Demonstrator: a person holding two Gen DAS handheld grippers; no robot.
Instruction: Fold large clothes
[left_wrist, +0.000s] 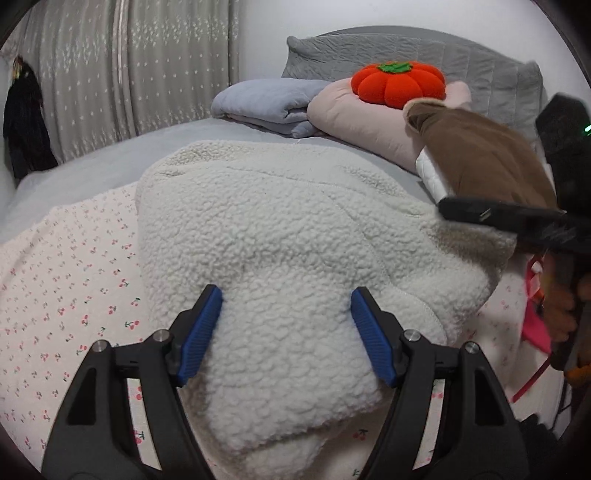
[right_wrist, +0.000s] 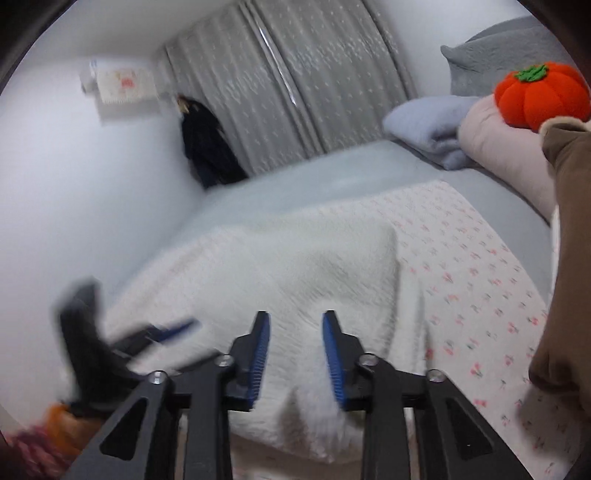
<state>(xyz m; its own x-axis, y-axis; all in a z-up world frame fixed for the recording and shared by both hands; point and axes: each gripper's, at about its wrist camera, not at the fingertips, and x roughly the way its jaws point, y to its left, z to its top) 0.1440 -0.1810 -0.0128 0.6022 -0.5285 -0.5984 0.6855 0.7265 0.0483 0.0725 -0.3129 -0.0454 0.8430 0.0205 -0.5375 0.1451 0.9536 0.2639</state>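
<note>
cherry-print sheet (left_wrist: 66, 277) is covering the near part of the bed on the left, and the white fleece garment (left_wrist: 277, 221) is lying across it as a thick, partly bundled heap, its far edge reaching the plain grey bedding. the left gripper (left_wrist: 286, 295) is standing wide over the near end of that heap, its blue pads (left_wrist: 207, 325) pressing into either side of a fat roll of fleece, so it is holding a bulky handful rather than a single layer.

moving right, the right gripper (right_wrist: 295, 317) is showing a narrow gap with a ridge of fleece running up between the pads; that view is smeared, so whether the pads are actually pinching the cloth cannot be told. further right a brown sleeve-like piece (left_wrist: 480, 155) with a pale lined opening is hanging beside that gripper; whether it is part of the garment is unclear. an orange pumpkin cushion (left_wrist: 397, 83) is sitting on the pillows behind, well apart from the work.

judging by this, the step in hand is carrying one side of the fleece over to form a fold. doing it well is probably calling for both grippers travelling together at the same height, keeping the edge between them taut, laying it flat on the sheet rather than dropping a lump, and checking the right grip before pulling, since thick pile slips easily.
</note>
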